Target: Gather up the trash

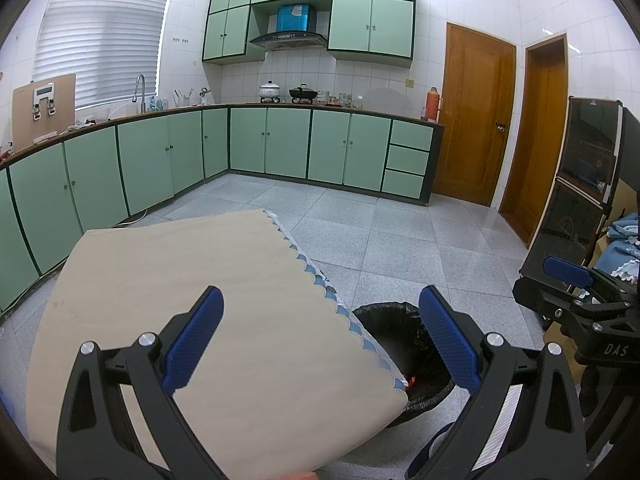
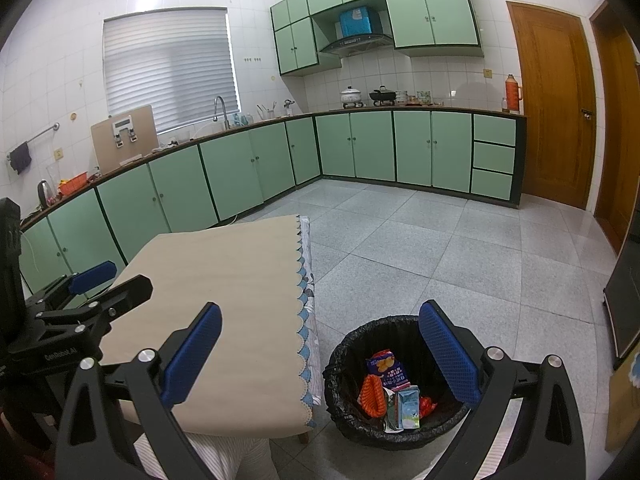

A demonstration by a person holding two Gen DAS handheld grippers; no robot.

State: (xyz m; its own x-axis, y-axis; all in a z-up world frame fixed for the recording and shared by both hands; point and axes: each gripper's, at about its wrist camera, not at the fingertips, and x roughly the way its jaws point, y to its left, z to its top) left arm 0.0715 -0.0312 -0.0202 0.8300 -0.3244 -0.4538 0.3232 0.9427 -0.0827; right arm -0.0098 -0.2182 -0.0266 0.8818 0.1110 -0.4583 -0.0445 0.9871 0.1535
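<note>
A black-lined trash bin (image 2: 348, 364) stands on the floor to the right of the beige-clothed table (image 2: 224, 292). Inside it lie a snack bag (image 2: 387, 368), an orange wrapper (image 2: 372, 396), a small milk carton (image 2: 409, 406) and a red scrap (image 2: 426, 405). My right gripper (image 2: 320, 356) hangs open above the bin's near rim with nothing between its fingers. My left gripper (image 1: 320, 340) is open over the table's right corner (image 1: 256, 320), also holding nothing; the bin (image 1: 384, 320) shows partly behind the cloth. Each gripper appears at the edge of the other's view.
Green cabinets (image 2: 240, 160) run along the left and far walls under a worktop with a sink and pots. Wooden doors (image 2: 552, 104) stand at the right. A dark cabinet (image 1: 580, 184) and blue cloth (image 1: 624, 240) sit far right. Grey tiled floor (image 2: 460, 256) stretches beyond the bin.
</note>
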